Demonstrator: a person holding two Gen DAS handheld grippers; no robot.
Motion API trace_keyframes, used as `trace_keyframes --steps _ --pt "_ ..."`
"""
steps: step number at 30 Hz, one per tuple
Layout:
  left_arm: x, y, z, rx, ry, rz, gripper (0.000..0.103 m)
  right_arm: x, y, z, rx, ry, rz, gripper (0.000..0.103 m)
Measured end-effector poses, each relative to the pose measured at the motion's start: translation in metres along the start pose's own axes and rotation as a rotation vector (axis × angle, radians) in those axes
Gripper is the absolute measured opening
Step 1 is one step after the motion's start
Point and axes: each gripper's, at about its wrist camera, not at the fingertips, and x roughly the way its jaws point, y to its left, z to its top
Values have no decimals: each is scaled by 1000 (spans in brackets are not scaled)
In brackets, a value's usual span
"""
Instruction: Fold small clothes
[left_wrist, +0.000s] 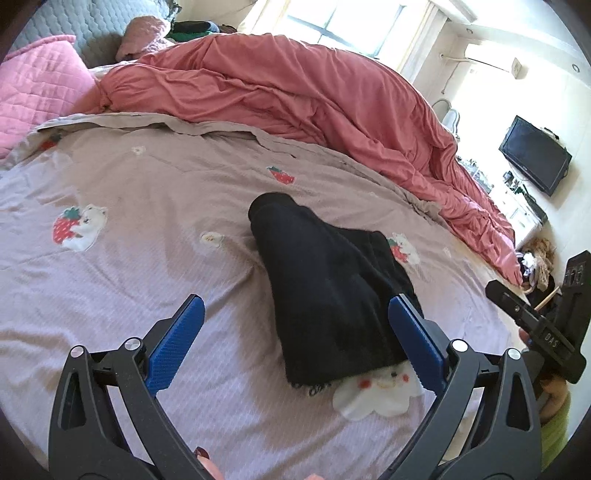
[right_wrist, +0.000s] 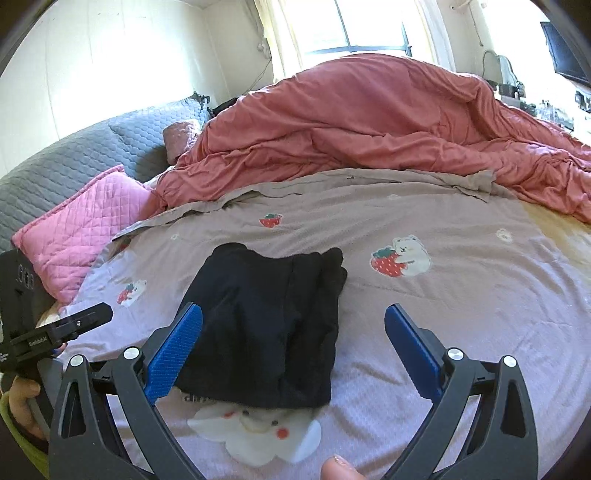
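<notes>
A small black garment (left_wrist: 328, 291) lies folded on the mauve printed bedsheet (left_wrist: 129, 229). In the right wrist view the same black garment (right_wrist: 266, 325) sits left of centre, its near edge over a white bear print. My left gripper (left_wrist: 295, 317) hangs above the sheet with blue pads wide apart, open and empty; its right pad (left_wrist: 413, 332) overlaps the garment's edge in view. My right gripper (right_wrist: 293, 328) is also open and empty, its left pad (right_wrist: 177, 347) in front of the garment's left edge. Each gripper shows at the edge of the other's view.
A bunched salmon duvet (left_wrist: 295, 96) fills the far half of the bed. A pink quilted pillow (right_wrist: 81, 229) and grey quilted headboard (right_wrist: 74, 155) stand at the left. A television (left_wrist: 532, 155) and cluttered shelf lie beyond the bed's right side. A thumb (right_wrist: 340, 469) shows at the bottom.
</notes>
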Motion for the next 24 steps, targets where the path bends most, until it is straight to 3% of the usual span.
trace_keyframes --steps 9,15,24 --pt "-16 -4 -27 28 -12 44 93 -21 14 -25 -47 -17 -53 98" --pt "-23 -6 -45 43 -31 81 93 -33 29 -47 -122 -84 -135 98" --pt "-33 -8 -62 52 -45 110 93 -47 37 -64 -125 -143 -132 98"
